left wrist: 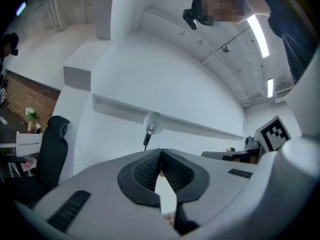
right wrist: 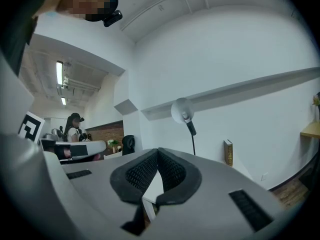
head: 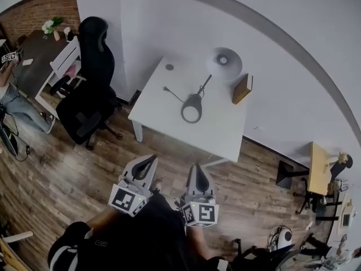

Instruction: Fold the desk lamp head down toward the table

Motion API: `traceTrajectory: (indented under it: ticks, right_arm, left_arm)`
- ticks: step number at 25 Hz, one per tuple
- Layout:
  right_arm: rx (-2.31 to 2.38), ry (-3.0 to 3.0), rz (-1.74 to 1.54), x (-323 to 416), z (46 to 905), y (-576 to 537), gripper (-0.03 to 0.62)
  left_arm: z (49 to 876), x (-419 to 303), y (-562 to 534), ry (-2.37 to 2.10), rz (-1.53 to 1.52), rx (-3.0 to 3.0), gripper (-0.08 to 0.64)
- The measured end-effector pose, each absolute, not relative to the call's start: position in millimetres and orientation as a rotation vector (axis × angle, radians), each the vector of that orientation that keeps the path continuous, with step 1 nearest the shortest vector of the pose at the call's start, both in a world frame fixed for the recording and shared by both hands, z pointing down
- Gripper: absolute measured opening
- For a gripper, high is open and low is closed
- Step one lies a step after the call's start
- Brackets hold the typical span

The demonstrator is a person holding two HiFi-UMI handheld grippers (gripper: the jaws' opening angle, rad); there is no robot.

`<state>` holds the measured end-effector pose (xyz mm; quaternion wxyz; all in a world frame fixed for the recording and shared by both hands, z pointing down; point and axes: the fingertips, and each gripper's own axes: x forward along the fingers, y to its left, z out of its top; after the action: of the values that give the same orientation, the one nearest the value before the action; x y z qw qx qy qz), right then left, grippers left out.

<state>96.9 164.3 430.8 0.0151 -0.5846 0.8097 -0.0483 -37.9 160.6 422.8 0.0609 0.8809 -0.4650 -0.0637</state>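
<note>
The desk lamp stood on the white table, near a book (its head was up, by the wall). The left gripper and the right gripper were well apart from it, jaws pressed together, holding nothing.

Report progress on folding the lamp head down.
Done: nothing; the lamp head stands raised above the table. In hand: left gripper and right gripper, both shut and empty, are over the floor, short of the table. Left: reach the head and fold it down.
</note>
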Motion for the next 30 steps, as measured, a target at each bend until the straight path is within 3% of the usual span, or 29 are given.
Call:
traceTrajectory:
  ticks: [9,30]
  right_arm:
    - [-1.740,2.590,-0.135,134,423,101,0.014]
    - [-1.733,2.584,-0.120,154,414,21,0.014]
  left_arm:
    - [414,8,105,-1.461,-0.200,2.633,0.026]
    - [403,28,20,-1.484,-0.242,2.650,0.026]
